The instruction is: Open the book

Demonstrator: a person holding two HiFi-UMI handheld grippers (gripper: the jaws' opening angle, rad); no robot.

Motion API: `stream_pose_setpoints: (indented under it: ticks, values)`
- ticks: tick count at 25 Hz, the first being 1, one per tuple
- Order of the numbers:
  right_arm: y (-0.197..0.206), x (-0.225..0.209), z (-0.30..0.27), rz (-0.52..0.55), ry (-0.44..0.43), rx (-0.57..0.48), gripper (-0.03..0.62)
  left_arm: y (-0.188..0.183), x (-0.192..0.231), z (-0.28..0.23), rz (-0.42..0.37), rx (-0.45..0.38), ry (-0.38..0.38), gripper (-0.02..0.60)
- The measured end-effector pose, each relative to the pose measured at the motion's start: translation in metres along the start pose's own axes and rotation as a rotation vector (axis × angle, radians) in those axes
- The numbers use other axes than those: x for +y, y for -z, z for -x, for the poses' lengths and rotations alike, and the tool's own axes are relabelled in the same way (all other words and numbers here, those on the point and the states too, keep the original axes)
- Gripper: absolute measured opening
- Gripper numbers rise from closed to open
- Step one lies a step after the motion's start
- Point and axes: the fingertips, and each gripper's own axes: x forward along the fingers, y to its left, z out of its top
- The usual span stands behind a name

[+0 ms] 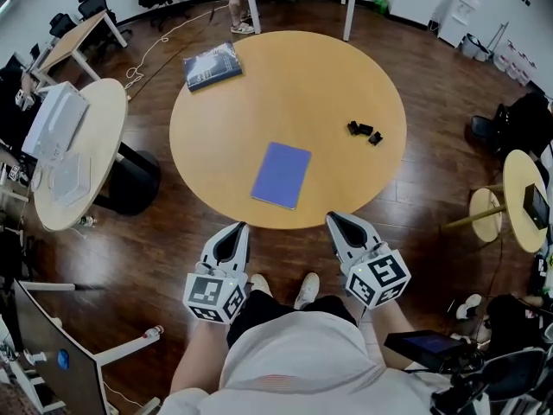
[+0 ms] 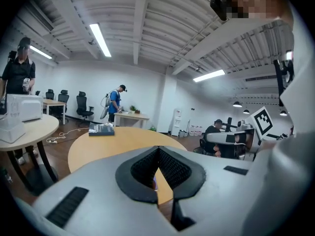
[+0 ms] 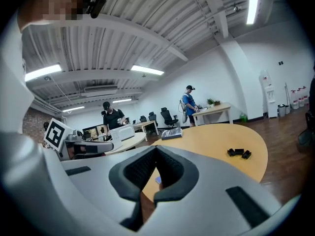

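Nothing is done yet: the blue book (image 1: pixel 281 174) lies shut on the round counter (image 1: pixel 346 102), in the middle of the frame. My left gripper (image 1: pixel 237 232) and right gripper (image 1: pixel 337 223) are at the bottom, both closed tight and holding nothing.

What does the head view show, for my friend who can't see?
A closed blue book lies on a round table. The left hand-held gripper and right hand-held gripper, both shut, hover at the near edge, not touching it. A second book and black parts lie farther off.
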Motion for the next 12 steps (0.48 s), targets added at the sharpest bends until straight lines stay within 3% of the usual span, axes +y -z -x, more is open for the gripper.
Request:
stream_pose_setpoints:
  ticks: [5, 12]
  values:
    - [-0.001, -0.011, -0.011, -0.012, 0.029, -0.002, -0.005, -0.012, 0.011, -0.024, -0.006, -0.004, 0.027, 0.011]
    - [-0.009, -0.017, -0.026, -0.011, 0.144, -0.003, -0.005, -0.024, 0.029, -0.057, -0.010, -0.008, 0.143, 0.011]
